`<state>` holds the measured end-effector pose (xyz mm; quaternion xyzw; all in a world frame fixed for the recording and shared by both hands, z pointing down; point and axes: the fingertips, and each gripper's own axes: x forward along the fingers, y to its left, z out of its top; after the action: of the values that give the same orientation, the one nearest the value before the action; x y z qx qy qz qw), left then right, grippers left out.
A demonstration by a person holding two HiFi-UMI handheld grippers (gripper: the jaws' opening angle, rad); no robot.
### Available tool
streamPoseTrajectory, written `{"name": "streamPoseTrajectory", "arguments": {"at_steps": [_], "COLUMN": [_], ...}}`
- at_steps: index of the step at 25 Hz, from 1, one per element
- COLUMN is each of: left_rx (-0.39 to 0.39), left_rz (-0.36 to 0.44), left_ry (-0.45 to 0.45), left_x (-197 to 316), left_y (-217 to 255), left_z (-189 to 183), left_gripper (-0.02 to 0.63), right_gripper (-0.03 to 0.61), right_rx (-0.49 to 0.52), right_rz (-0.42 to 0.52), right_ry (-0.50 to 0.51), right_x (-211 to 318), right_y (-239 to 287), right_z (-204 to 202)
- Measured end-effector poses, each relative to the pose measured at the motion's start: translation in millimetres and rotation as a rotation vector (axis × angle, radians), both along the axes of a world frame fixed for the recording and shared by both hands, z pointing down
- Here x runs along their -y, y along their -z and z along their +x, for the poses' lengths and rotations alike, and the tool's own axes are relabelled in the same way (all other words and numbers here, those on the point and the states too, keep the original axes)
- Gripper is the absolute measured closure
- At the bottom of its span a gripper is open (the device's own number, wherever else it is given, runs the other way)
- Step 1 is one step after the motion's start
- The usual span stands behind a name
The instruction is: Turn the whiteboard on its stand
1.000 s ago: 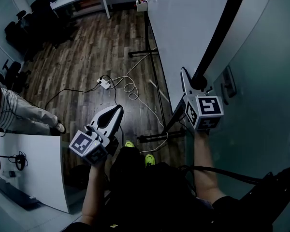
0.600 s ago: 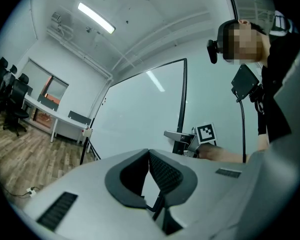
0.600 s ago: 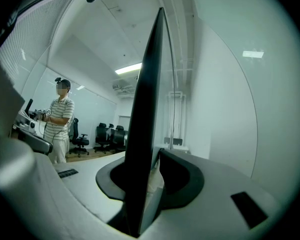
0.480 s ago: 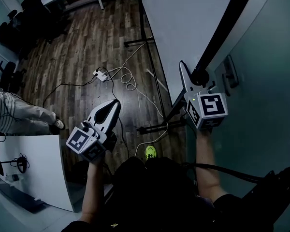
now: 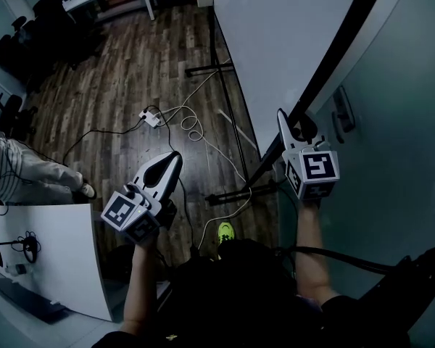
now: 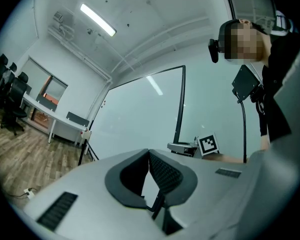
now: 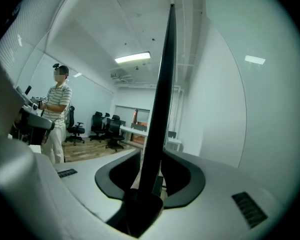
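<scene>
The whiteboard point(image 5: 275, 42) stands on a black stand point(image 5: 235, 129), with its black frame edge point(image 5: 333, 56) running up to the right. My right gripper point(image 5: 293, 125) straddles that edge. In the right gripper view the frame edge point(image 7: 162, 84) passes between the jaws of the right gripper point(image 7: 152, 156). They are opening, with a slight gap on each side of the edge. My left gripper point(image 5: 174, 158) hangs over the floor, apart from the board, shut on nothing. In the left gripper view its tips point(image 6: 149, 154) meet, and the whiteboard point(image 6: 140, 114) shows beyond.
Cables and a power strip point(image 5: 152, 118) lie on the wooden floor by the stand's foot point(image 5: 232, 194). A white table point(image 5: 51, 259) is at lower left, a person in a striped shirt point(image 5: 14, 169) beside it. A glass wall point(image 5: 399, 158) is on the right, office chairs point(image 5: 22, 42) at the back.
My right gripper has shifted slightly right and down along the frame edge, which now leans a little further right in the head view. The left gripper has barely moved.
</scene>
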<state>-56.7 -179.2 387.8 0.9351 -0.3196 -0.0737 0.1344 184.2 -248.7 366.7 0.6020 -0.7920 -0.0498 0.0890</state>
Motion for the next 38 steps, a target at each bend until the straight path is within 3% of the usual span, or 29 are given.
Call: {"name": "streamPoseTrajectory", "arguments": {"at_steps": [9,18,25,30,35,38], "left_rx": [-0.014,-0.06,-0.073,-0.071,-0.066,-0.062], "left_rz": [0.023,0.056,0.067,0.064,0.047,0.034], "left_ry": [-0.014,-0.101,-0.113,-0.127,-0.156,-0.178], "left_x": [-1.8,-90.0,-144.5,-184.7,-223.4,-243.7], "left_y": [16.8,30.5,42.8,38.2,28.9,19.8], "left_z": [4.4,-17.4,-34.7,-41.6,-43.8,-39.9], "left_gripper": [0.62,0.62,0.62,0.62,0.62,0.62], "right_gripper": [0.443,0.443,0.443,0.466,0.563,0.563], "right_rx": [0.058,0.086,0.099,0.099,0.111,0.134], "right_rz": [-0.051,-0.06,-0.053,-0.037,-0.039,-0.062], "right_ry": [-0.072,-0.073,-0.057,-0.042,-0.002,0.05], "right_x": [-7.4,-102.0,-153.4,-193.2,-241.4,-267.6], "right_y": [-5.0,-5.5,4.5,5.6,2.2,-8.1], "right_z": [21.1,-33.2,-57.2,-73.7,-96.3,-113.1]}}
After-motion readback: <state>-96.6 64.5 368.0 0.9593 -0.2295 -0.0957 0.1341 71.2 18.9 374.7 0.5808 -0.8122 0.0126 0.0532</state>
